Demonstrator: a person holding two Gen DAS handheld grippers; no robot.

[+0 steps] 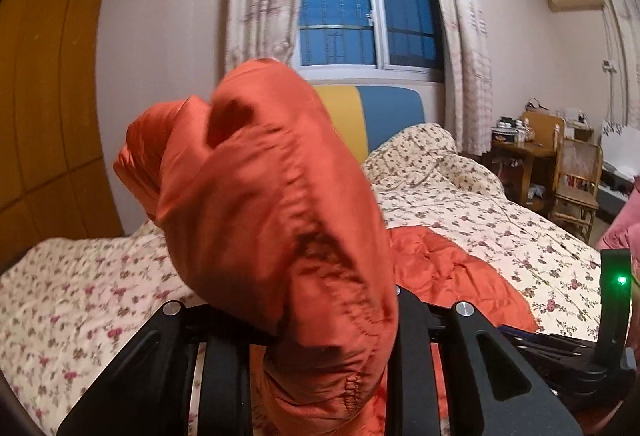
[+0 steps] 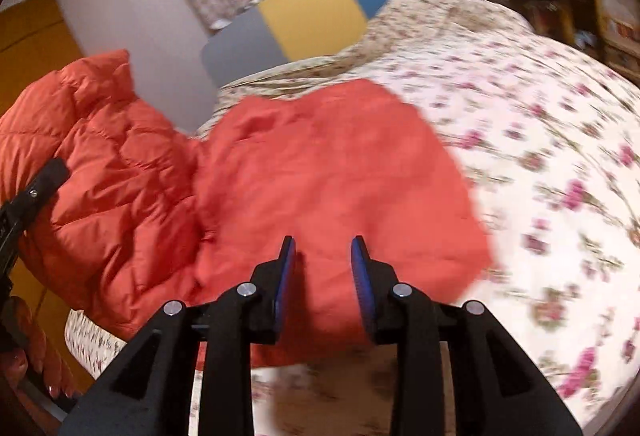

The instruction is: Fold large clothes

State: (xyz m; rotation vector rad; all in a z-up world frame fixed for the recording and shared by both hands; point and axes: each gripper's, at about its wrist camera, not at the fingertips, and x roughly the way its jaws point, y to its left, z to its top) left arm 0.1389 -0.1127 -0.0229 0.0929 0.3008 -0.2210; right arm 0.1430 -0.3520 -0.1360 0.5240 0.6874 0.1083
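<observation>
An orange quilted puffer jacket [image 2: 320, 172] lies on a floral bedspread [image 2: 560, 164]. My left gripper [image 1: 320, 356] is shut on a bunched part of the jacket [image 1: 272, 204], which is lifted up and hides its fingertips. That raised part also shows at the left of the right wrist view [image 2: 96, 172], beside the black left gripper body [image 2: 28, 204]. My right gripper [image 2: 324, 272] is open and empty, its blue pads [image 2: 286, 276] hovering just above the jacket's flat part near the bed's near edge.
A yellow and blue headboard [image 1: 372, 112] stands under a curtained window [image 1: 360, 4]. A wooden wardrobe [image 1: 44, 96] is at the left. A wooden desk and chair [image 1: 560, 172] stand right of the bed. Pink cloth [image 1: 624, 228] shows at the far right.
</observation>
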